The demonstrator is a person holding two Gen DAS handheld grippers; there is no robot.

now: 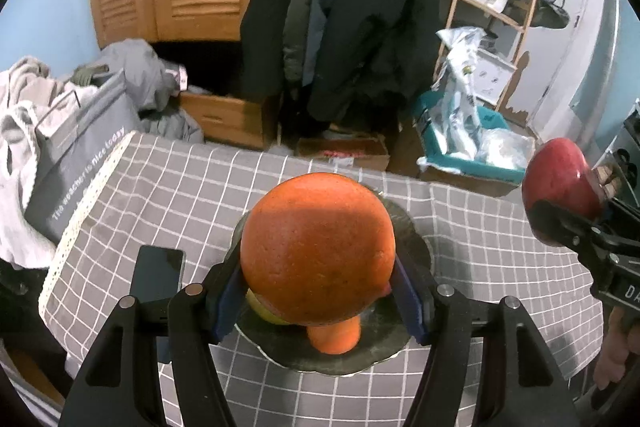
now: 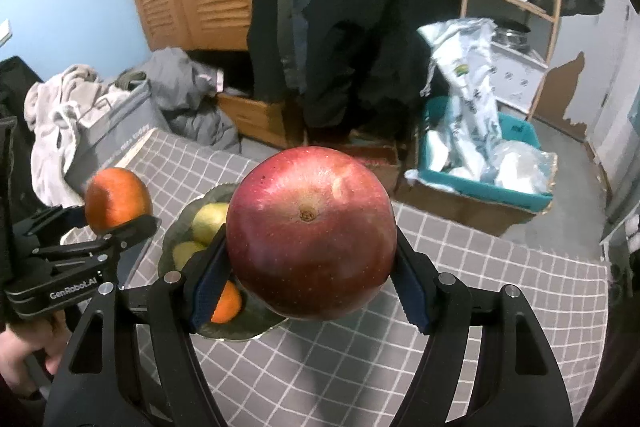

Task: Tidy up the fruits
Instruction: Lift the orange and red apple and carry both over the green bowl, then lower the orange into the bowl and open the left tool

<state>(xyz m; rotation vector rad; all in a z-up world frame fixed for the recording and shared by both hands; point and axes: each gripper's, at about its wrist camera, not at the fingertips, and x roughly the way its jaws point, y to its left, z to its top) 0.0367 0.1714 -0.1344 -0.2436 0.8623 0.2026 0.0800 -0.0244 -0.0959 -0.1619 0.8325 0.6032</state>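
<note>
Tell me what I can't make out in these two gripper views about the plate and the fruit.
- Plate contents, left wrist view: the held orange covers most of it.
- Plate's right part, right wrist view: hidden behind the held apple.
- Small orange, right wrist view: partly behind a finger pad.
- Phone near end, left wrist view: hidden behind the gripper.

Close wrist views, shared bowl [image 1: 404, 223]

The orange [image 1: 318, 247] hides most of the plate [image 1: 416, 251]; a yellow fruit [image 1: 260, 309] barely peeks out beneath.
</note>
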